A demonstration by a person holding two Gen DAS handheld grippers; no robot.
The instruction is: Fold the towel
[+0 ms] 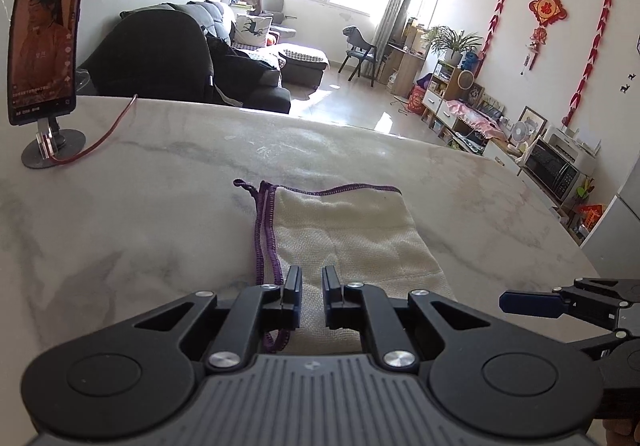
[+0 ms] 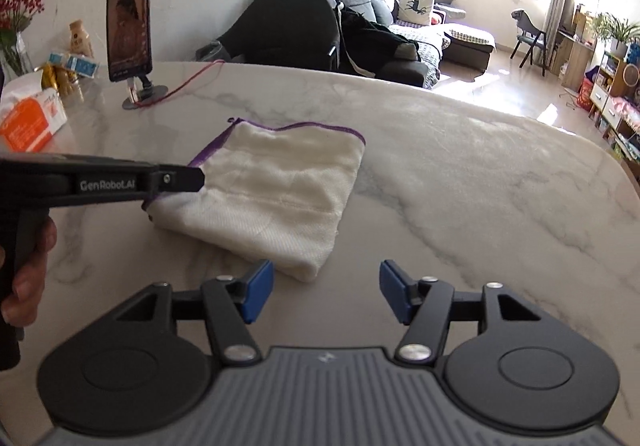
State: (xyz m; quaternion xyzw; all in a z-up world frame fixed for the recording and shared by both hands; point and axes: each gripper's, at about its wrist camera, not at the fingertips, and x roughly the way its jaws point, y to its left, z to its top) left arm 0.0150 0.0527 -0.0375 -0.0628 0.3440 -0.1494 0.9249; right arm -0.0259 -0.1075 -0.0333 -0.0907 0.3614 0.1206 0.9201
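White "GenRobot.AI" marks the left gripper (image 2: 196, 179), jaws narrowly spread over towel (image 2: 272, 190); right gripper (image 2: 326, 288) jaws wide.

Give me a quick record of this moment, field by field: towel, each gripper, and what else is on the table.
towel: white with purple edging, folded, flat on the marble table
left gripper: over the towel's near purple edge, fingers slightly apart, holding nothing
right gripper: open, beside the towel's near corner, holding nothing
also on table: phone on a stand, red cable, orange tissue pack

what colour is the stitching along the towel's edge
Purple, on a cream towel; clearest in the left wrist view.
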